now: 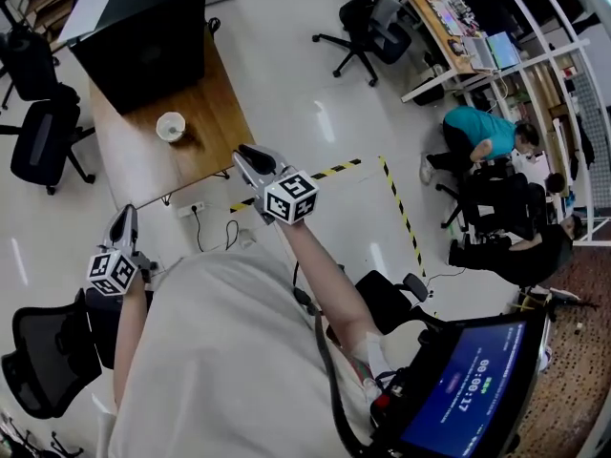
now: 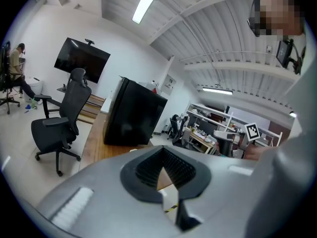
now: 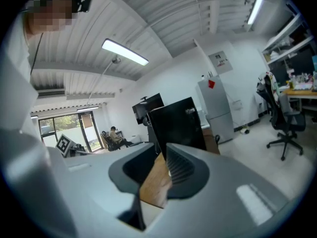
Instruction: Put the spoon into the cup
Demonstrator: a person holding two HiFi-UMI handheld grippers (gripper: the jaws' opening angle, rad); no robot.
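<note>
Cup [image 1: 171, 126]: white, upright on the wooden table [image 1: 218, 122], near its front edge, well clear of the black box [image 1: 143, 27] further back.
Spoon: not made out in any view, so no long axis to read; best found on the tabletop before anything else.
Right gripper [image 1: 251, 154]: jaws a narrow slot apart with nothing between them, only tabletop showing through the gap; held out over the floor, just short of the table's near corner.
Left gripper [image 1: 124, 215]: jaws narrowly parted too, and empty; low by the person's side, well apart from the table.
Key relation: cup ahead of the right gripper and off to its left in the head view; right gripper clearly the nearer of the two.
Step in hand: judged as the approach, nothing picked up yet.
Next move: probably a reach forward over the table edge with the right gripper, jaws wider once the spoon is found.
Risk: tipping the light cup while searching beside it.
</note>
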